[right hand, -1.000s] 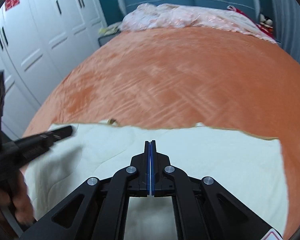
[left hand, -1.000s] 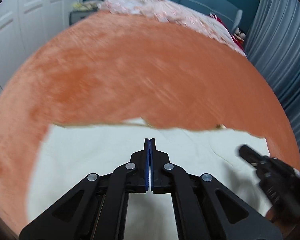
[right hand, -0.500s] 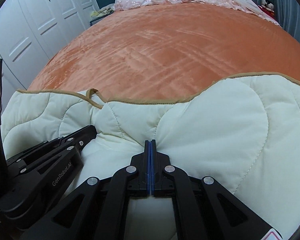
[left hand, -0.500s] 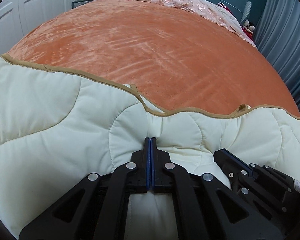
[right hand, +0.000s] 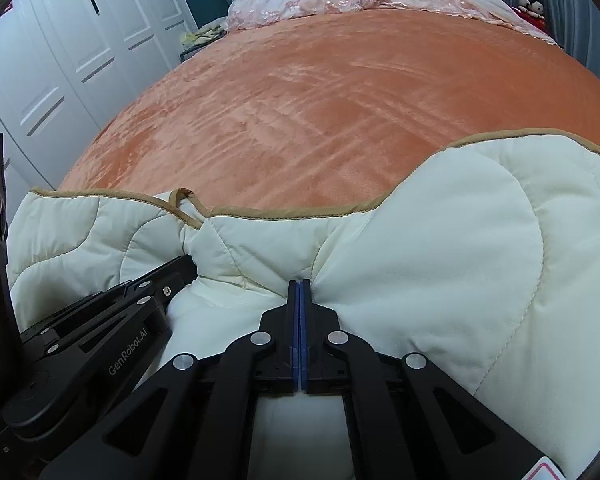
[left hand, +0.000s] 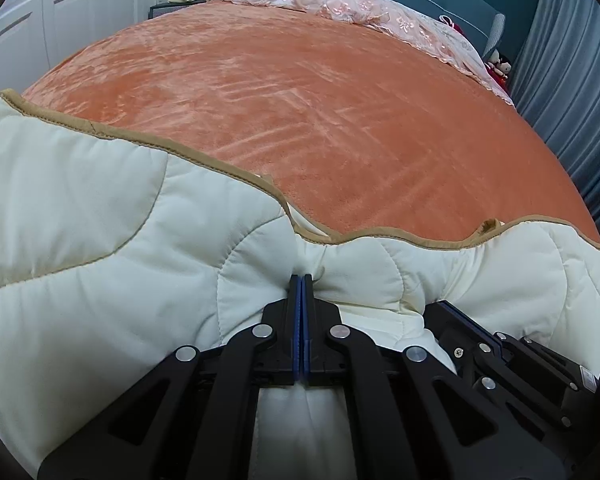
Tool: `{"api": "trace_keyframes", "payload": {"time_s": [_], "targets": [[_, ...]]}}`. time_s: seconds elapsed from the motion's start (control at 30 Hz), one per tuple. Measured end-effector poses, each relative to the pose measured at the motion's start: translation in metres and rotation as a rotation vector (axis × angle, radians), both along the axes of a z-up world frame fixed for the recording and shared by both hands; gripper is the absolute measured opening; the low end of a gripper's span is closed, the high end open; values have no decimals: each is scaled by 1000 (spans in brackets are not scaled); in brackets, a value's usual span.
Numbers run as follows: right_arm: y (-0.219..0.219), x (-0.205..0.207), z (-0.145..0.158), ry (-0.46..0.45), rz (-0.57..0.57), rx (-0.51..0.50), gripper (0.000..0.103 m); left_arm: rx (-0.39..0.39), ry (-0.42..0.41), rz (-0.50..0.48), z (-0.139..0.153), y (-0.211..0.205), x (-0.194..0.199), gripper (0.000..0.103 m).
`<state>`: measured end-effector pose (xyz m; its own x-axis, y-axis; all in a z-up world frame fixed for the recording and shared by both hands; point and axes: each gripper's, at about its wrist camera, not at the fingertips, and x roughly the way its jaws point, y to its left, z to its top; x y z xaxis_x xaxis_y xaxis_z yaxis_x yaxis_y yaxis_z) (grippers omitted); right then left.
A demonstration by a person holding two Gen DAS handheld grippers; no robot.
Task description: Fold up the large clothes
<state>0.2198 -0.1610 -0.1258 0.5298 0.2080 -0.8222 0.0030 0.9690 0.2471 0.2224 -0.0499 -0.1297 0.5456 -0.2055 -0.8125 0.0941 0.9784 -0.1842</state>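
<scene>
Gripping the cream quilted garment [left hand: 100, 240] near its tan-trimmed edge, left tool [left hand: 301, 280] and right tool [right hand: 300, 284] both clench bunched fabric close together above the orange bed [right hand: 340, 100], mid-fold; next, I judge, carry that edge forward evenly

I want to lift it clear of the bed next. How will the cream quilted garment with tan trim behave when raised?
The cream quilted garment will likely droop: it already bunches where the left gripper and right gripper pinch it. Its puffy padding suggests bulky yet fairly light. The smooth shell may slip across the orange plush bedspread.
</scene>
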Motion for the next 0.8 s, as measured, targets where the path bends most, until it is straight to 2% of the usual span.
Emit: {"api": "trace_keyframes", "payload": {"time_s": [0.8], "targets": [[-2, 0, -1, -8, -2, 9, 0, -15, -12, 10, -2, 3, 2, 0]]}}
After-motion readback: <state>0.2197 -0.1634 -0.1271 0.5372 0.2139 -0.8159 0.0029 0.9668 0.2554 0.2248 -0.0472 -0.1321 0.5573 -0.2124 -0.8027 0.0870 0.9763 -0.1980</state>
